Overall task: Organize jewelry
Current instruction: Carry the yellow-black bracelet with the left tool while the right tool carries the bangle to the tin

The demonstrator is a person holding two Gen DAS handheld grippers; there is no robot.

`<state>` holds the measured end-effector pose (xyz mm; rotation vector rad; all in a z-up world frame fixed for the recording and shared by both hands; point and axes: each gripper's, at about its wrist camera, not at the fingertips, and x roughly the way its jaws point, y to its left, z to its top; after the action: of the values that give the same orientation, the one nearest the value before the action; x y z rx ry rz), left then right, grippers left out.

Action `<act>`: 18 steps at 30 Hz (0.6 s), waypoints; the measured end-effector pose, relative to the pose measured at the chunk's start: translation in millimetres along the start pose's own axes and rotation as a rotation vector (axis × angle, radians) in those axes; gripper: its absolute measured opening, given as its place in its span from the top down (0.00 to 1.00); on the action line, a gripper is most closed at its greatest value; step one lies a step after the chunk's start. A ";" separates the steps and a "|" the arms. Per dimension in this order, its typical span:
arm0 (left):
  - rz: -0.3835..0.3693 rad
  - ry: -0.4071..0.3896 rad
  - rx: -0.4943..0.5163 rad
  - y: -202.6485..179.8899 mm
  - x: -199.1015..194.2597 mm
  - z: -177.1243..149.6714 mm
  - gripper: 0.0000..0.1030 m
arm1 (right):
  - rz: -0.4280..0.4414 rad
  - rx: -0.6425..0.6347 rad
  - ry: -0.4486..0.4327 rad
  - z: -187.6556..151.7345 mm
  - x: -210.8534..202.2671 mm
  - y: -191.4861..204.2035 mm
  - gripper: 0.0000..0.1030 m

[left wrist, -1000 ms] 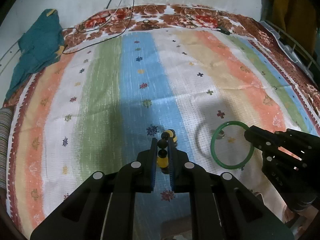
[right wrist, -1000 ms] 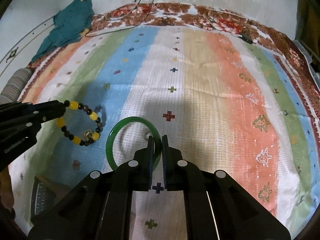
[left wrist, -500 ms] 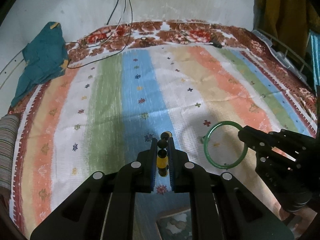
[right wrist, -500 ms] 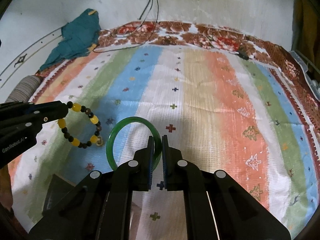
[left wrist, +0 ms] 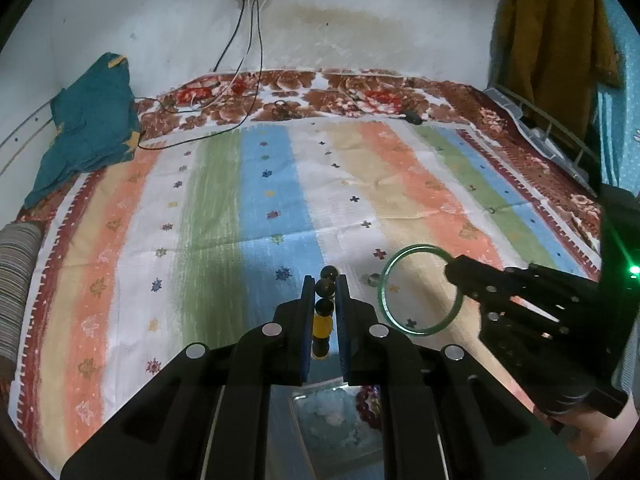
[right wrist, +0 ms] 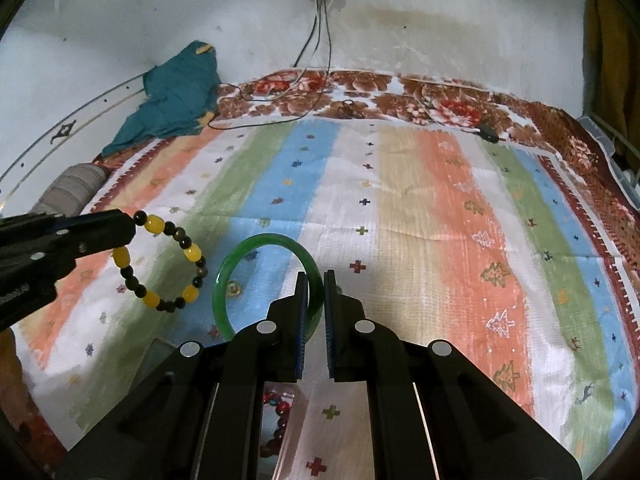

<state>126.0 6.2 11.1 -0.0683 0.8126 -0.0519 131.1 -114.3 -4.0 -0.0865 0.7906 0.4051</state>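
My left gripper [left wrist: 325, 285] is shut on a bracelet of dark and yellow beads [left wrist: 322, 322], held above the striped bedspread. Seen from the right wrist, that beaded bracelet [right wrist: 192, 254] hangs as a loop from the left gripper [right wrist: 130, 226] at the left. My right gripper [right wrist: 316, 280] is shut on a green bangle [right wrist: 240, 252], which stands up to the left of its fingers. From the left wrist the green bangle [left wrist: 386, 280] shows at the tip of the right gripper [left wrist: 450, 268]. A small ring-like piece [right wrist: 233, 289] lies on the cloth below.
A clear box [left wrist: 332, 420] holding red beads [right wrist: 280, 408] lies below the grippers at the near edge. A teal cloth [left wrist: 88, 128] sits at the far left corner, with cables [left wrist: 240, 92] running from a wall socket. A striped roll [left wrist: 16, 280] lies at the left edge.
Both grippers have risen and tilted up with their bracelets still held; more of the wall and socket shows, and the box below has come into view.
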 end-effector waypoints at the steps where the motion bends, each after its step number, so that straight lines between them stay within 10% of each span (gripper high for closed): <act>1: -0.005 -0.001 0.001 -0.4 -2.4 -1.2 0.91 | 0.003 -0.001 0.000 -1.1 -1.0 0.8 0.92; 18: -0.042 -0.021 0.032 -5.1 -39.1 -26.8 0.91 | 0.064 -0.029 -0.035 -18.5 -37.0 10.8 0.92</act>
<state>79.6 2.9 21.3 -0.0556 0.7887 -0.1038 91.2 -120.4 9.9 -0.0814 0.7543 0.4776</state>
